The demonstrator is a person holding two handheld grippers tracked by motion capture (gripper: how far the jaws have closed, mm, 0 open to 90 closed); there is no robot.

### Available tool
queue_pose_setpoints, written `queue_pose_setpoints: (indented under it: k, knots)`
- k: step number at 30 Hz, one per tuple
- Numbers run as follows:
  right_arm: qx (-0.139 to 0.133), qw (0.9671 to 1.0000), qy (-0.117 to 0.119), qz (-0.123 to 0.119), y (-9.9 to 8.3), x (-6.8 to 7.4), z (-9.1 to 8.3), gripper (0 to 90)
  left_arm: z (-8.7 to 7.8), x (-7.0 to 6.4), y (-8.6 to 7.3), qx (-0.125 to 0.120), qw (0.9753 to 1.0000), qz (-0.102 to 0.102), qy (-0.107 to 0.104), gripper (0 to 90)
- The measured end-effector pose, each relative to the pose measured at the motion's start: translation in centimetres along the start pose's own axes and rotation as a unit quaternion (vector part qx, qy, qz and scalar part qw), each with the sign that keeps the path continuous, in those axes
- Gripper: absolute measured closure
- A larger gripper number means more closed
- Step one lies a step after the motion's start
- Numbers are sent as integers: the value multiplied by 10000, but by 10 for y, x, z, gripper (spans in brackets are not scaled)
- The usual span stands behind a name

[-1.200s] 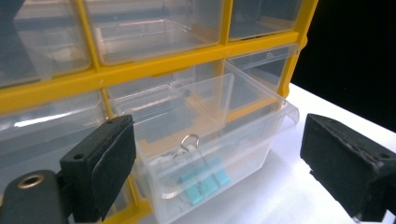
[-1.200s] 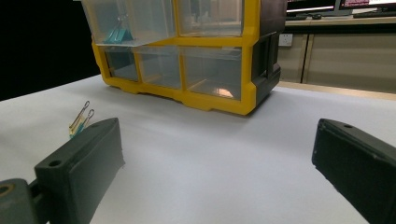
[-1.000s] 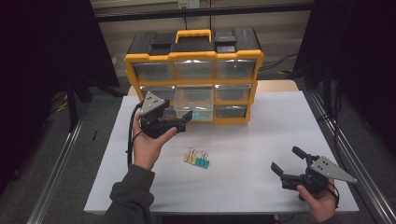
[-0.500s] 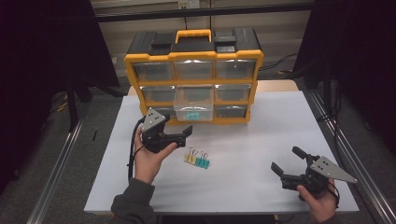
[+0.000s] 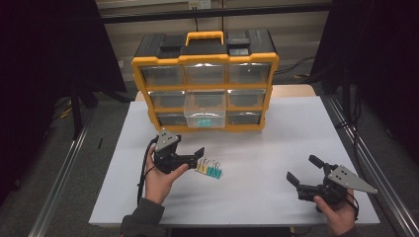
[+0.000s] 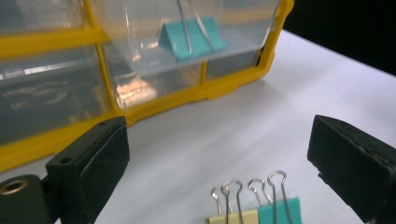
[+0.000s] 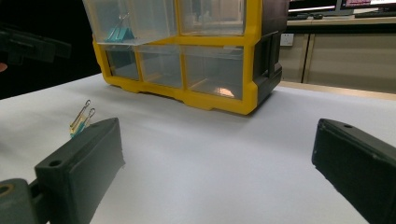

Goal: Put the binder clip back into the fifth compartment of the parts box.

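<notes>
High view: left gripper point(image 5: 196, 156), jaws spread, nears yellow and teal metal binder clips point(image 5: 209, 169) at its three o'clock; light, stiff, probably slippery wire loops; grip the bodies.

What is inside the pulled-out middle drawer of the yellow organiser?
The open drawer of the organiser holds a teal binder clip with wire handles, seen through its clear front. The drawer's rear runs into the cabinet, so anything farther back is hidden.

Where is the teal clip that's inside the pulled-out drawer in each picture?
High view: teal clip at the centre, low in the open drawer.
Left gripper view: top middle, behind the clear drawer front.
Right gripper view: upper left.
Shared landmark: the yellow organiser.
</notes>
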State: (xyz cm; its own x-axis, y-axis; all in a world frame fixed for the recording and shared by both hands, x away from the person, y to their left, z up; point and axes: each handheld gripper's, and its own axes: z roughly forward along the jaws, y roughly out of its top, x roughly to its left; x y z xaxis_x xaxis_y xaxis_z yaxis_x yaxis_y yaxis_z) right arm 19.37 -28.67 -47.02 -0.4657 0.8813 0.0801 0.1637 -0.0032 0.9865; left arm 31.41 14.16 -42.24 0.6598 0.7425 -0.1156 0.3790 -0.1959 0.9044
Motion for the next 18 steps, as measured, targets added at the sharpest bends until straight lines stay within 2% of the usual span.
queue_pose_setpoints:
  k: [2, 6, 13, 18]
  knots:
    - [2, 10000, 3, 1, 0, 0, 0, 15, 3, 0, -6, 110, 9999, -49, -1, 58]
    - [-4, 10000, -6, 10, 0, 0, 0, 16, 9, 1, -15, 362, 9993, -6, 26, 58]
    - [1, 10000, -8, -8, 0, 0, 0, 16, 16, 0, -29, 760, 9971, -35, 83, 69]
    - [15, 10000, -8, 10, 0, 0, 0, 16, 21, -3, -35, 921, 9956, -85, 121, 92]
